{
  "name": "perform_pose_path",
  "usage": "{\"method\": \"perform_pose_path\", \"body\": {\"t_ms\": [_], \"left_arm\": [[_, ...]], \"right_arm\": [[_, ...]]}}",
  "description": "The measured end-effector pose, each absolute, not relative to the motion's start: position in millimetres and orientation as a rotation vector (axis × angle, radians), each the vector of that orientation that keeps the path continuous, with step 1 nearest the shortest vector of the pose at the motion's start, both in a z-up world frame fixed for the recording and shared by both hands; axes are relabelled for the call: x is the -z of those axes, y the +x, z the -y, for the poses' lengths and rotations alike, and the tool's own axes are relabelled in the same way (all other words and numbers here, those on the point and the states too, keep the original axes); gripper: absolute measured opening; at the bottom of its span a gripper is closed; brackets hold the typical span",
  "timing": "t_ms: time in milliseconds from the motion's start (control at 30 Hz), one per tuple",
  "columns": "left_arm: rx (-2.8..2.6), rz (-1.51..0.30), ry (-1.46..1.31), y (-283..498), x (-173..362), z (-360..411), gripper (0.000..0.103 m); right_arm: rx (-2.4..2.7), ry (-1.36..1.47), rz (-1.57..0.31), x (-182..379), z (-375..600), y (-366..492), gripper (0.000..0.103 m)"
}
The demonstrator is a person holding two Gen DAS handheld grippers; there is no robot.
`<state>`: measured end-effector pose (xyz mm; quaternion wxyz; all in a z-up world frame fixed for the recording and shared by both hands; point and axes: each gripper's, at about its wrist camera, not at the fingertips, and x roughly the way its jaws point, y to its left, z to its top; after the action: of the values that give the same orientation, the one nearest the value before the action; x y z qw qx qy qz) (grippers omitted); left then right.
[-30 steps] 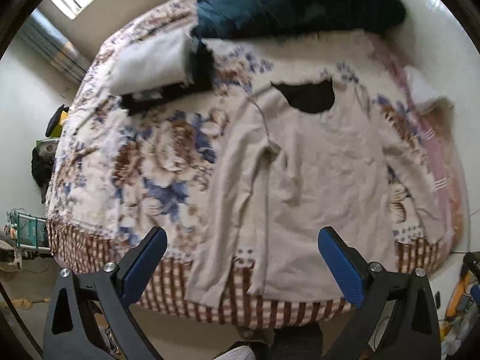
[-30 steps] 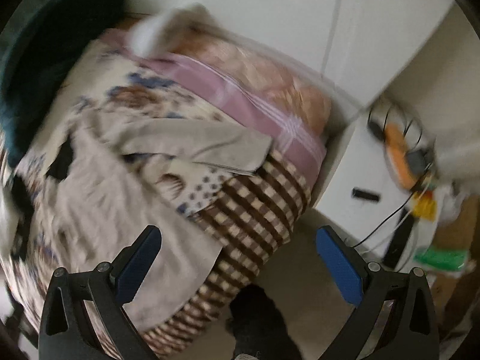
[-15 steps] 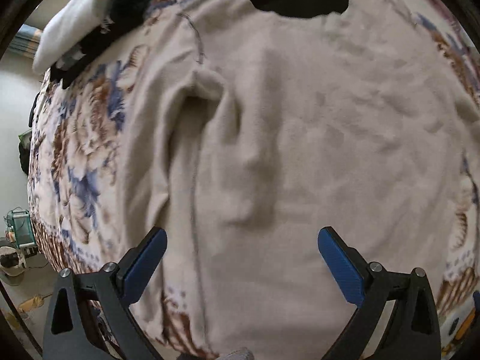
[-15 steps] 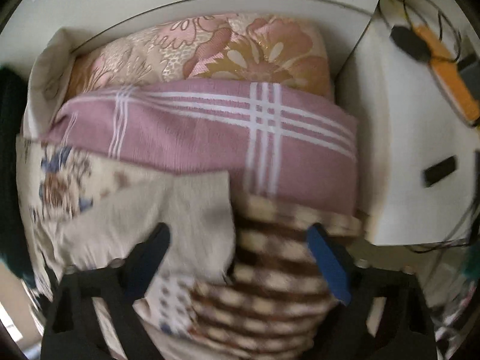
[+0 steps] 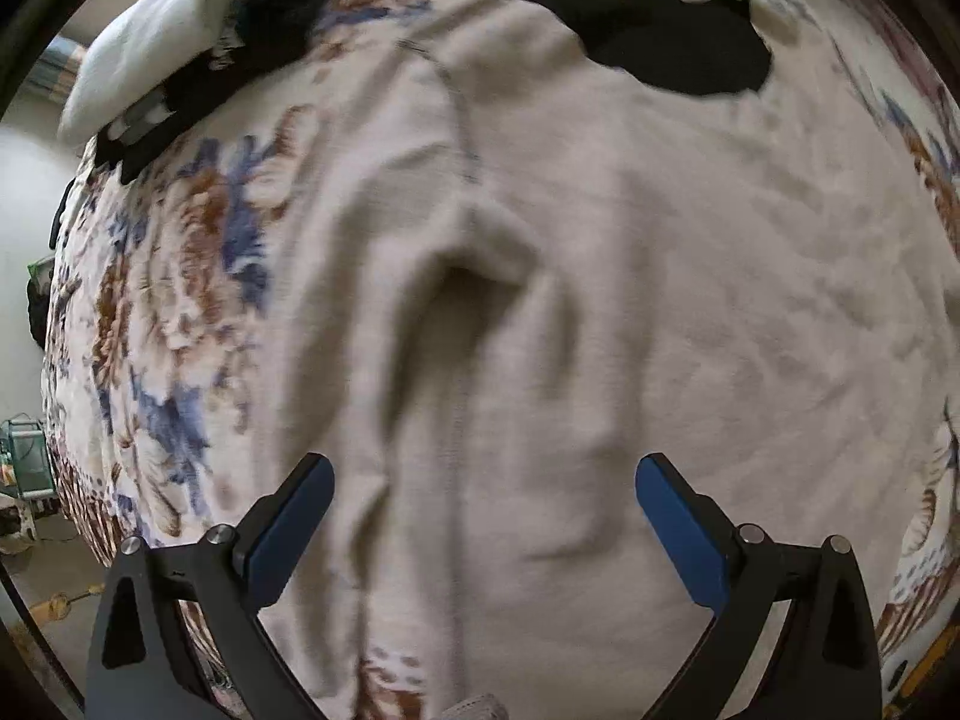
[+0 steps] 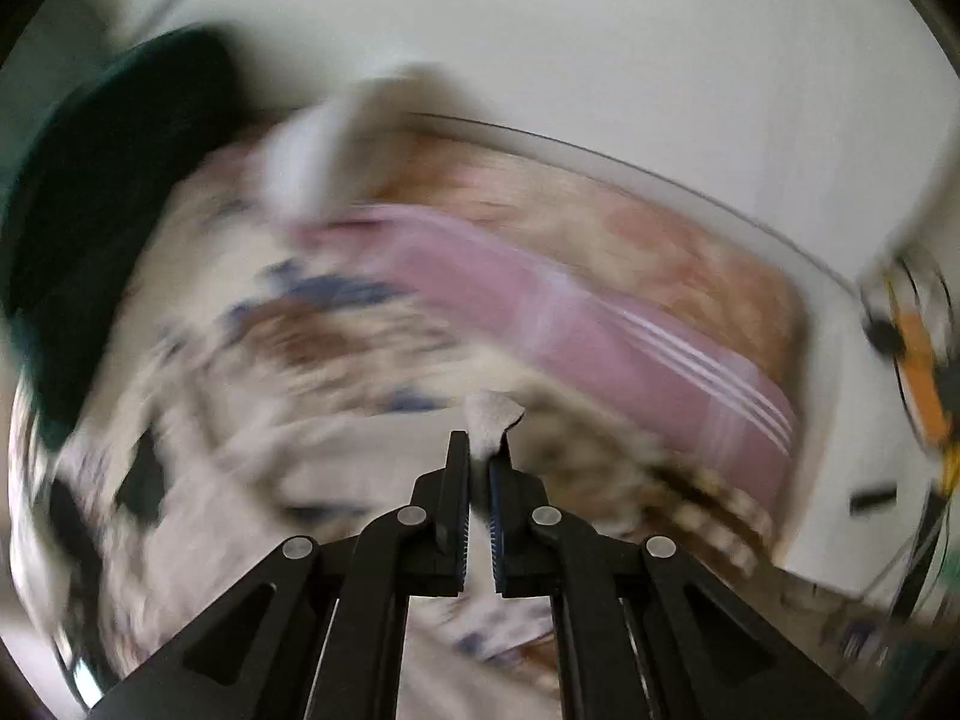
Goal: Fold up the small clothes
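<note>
Right claw (image 6: 478, 456) just clenched on beige top's (image 5: 600, 300) sleeve, left claw (image 5: 480, 498) released above it, folded clothes (image 5: 162, 54) beside.

Long-sleeved top (image 5: 630, 312) lies flat on the bedspread (image 5: 156, 312), neck opening (image 5: 666, 54) at the far end, hem toward the camera. One sleeve (image 5: 360, 324) lies along the body's left side, folded beside it. Pillow (image 5: 150, 42) sits on the bed far left, beyond the sleeve. In the right wrist view, a striped blanket (image 6: 600, 330) lies on the bed's right edge by the wall, dark bundle (image 6: 102, 192) far left, side table (image 6: 852, 468) right of the bed.
</note>
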<state>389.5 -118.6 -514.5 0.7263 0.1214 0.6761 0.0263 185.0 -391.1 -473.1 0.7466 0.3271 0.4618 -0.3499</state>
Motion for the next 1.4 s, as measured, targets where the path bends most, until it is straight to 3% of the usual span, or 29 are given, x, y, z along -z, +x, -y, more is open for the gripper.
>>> {"method": "perform_pose_path", "body": {"t_ms": [200, 367, 500, 700, 767, 833, 900, 1200, 1400], "left_arm": [[-0.119, -1.435, 0.18, 376.1, 476.2, 48.8, 0.103], [-0.223, -1.41, 0.127, 354.8, 459.6, -20.6, 0.103], [-0.291, -1.418, 0.113, 334.8, 466.4, -56.0, 0.103], [-0.36, -1.46, 0.034, 306.8, 486.4, -84.1, 0.103], [-0.365, -1.469, 0.018, 298.6, 486.8, -92.5, 0.103], [-0.371, -1.488, -0.01, 287.5, 489.6, -100.1, 0.103], [-0.376, -1.528, -0.091, 271.2, 493.5, -118.8, 0.103], [-0.398, -1.663, -0.491, 203.8, 534.2, -195.5, 0.103], [-0.326, -1.664, -0.728, 177.2, 568.4, -193.4, 0.103]], "right_arm": [[0.274, 0.269, -1.136, 450.9, 213.1, 264.2, 0.005], [-0.128, -0.072, -1.296, 510.4, 51.3, 246.4, 0.005], [-0.249, -0.278, -1.384, 561.2, -12.9, 206.0, 0.005], [-0.265, -0.461, -1.478, 602.3, -21.7, 175.1, 0.007], [-0.293, -0.447, -1.539, 604.3, -17.3, 170.1, 0.017], [-0.314, -0.386, -1.574, 596.2, -7.3, 166.9, 0.047], [-0.298, -0.288, -1.586, 581.9, 9.8, 164.6, 0.056], [0.115, 0.055, -1.619, 560.0, 122.9, 169.1, 0.057], [0.194, 0.115, -1.568, 563.5, 170.3, 202.3, 0.057]]}}
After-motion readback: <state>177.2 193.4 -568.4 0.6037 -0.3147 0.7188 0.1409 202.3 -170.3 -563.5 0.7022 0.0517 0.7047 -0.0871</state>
